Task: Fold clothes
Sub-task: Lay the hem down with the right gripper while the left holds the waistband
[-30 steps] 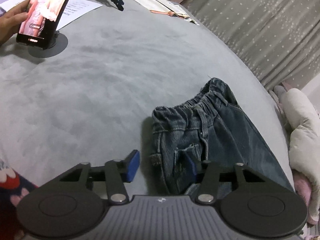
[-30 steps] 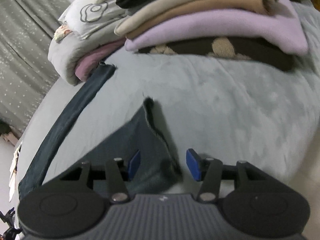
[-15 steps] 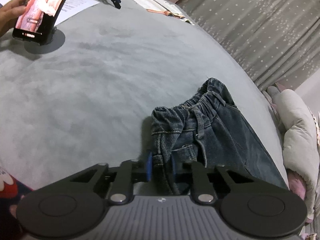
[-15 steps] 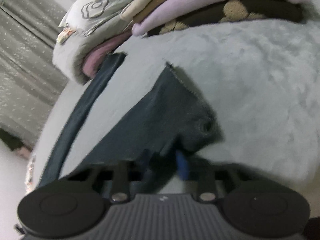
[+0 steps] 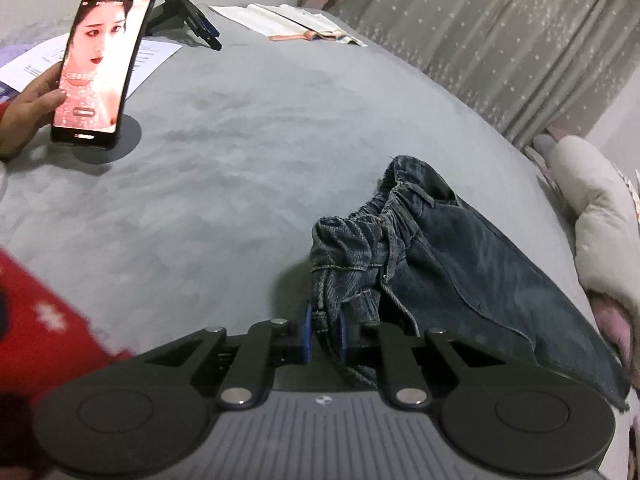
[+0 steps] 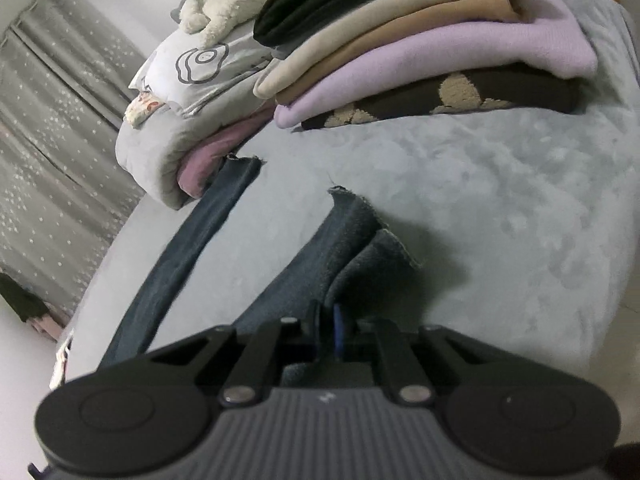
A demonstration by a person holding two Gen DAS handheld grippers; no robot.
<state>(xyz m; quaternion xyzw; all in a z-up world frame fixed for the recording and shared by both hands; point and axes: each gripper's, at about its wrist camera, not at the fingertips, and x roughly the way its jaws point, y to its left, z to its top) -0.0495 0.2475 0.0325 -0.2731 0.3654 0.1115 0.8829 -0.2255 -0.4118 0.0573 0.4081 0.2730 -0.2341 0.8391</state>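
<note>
Both grippers angled down over grey bed (image 5: 240, 184). Left gripper (image 5: 324, 334) pinches jeans (image 5: 460, 272) at bunched waistband; right gripper (image 6: 328, 330) clamped on hem of one leg.

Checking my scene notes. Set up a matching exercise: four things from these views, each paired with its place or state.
Things:
1. jeans
2. phone
3. folded clothes
4. plush toy

Places or states:
a. stacked on the bed
b. lying on a pillow
c. propped on a round stand
d. pinched by both tongs

Pairs: 1-d, 2-c, 3-a, 4-b
</note>
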